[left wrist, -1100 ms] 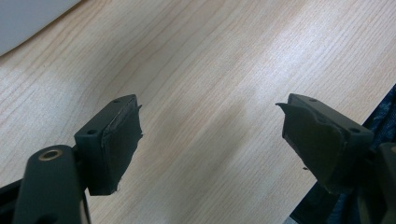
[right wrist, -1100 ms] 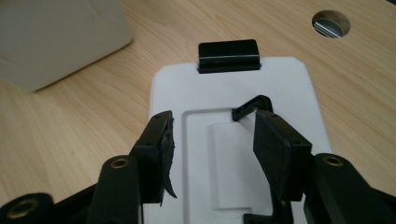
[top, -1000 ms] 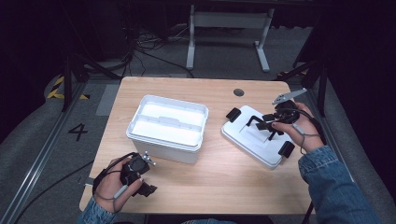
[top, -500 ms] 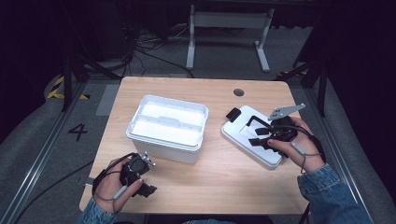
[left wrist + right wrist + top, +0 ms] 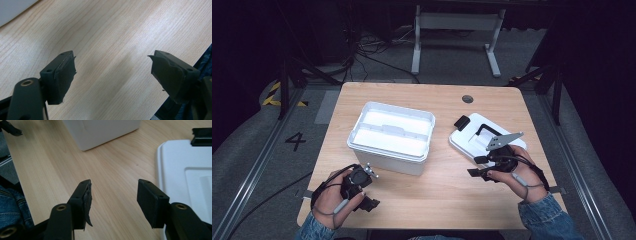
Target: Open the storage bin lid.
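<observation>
Right tongs (image 5: 476, 166) wide, empty, low beside one white plastic lid (image 5: 472, 137); left tongs (image 5: 371, 189) wide, resting on wooden surface (image 5: 432, 200); one white plastic box (image 5: 392, 136).

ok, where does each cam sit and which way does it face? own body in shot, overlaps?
High view: above the person's side, facing forward and down on the table; both hands, left tongs, right tongs.
Left gripper view: on the left tongs, aimed down at bare wood; open jaws.
Right gripper view: on the right tongs, facing the box; open jaws.
Shared: high and right views both show the box and lid.
</observation>
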Demonstrator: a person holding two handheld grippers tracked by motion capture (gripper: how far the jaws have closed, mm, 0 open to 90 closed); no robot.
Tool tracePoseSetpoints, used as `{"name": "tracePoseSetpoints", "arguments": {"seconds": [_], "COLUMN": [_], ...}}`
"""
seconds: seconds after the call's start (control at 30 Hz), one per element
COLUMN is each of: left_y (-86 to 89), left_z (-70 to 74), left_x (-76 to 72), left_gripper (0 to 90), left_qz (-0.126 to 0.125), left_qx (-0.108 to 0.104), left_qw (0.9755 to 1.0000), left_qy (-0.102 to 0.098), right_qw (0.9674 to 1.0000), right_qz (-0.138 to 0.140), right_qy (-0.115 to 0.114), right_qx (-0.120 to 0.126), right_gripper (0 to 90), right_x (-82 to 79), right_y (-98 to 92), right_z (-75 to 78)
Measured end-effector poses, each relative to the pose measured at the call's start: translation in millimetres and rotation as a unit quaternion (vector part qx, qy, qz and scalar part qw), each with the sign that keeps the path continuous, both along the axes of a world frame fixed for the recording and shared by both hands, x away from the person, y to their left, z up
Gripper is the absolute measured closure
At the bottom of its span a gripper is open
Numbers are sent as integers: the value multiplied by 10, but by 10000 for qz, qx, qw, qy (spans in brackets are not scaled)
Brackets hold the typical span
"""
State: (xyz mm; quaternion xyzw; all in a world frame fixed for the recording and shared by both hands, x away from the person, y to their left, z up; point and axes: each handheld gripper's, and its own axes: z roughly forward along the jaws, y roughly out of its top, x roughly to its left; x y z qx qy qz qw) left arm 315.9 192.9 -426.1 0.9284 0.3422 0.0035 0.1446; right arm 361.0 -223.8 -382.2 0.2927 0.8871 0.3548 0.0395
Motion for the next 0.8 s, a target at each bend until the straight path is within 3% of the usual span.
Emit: {"name": "tracePoseSetpoints", "arguments": {"seconds": [0.2, 0.8], "left_y": [3, 3], "left_z": [-2, -14], "left_x": [0, 3], "left_gripper": [205, 205], "left_qz": [1, 15], "left_qx": [-7, -2], "left_qw": [10000, 10000], "left_qy": [1, 31], "right_qw": [9999, 9995], "right_qz": [101, 235], "right_qy": [115, 143], "right_qx": [7, -147], "right_gripper": [460, 470], "right_x": [-54, -105], "right_y": [82, 201], "right_z": [-167, -599]}}
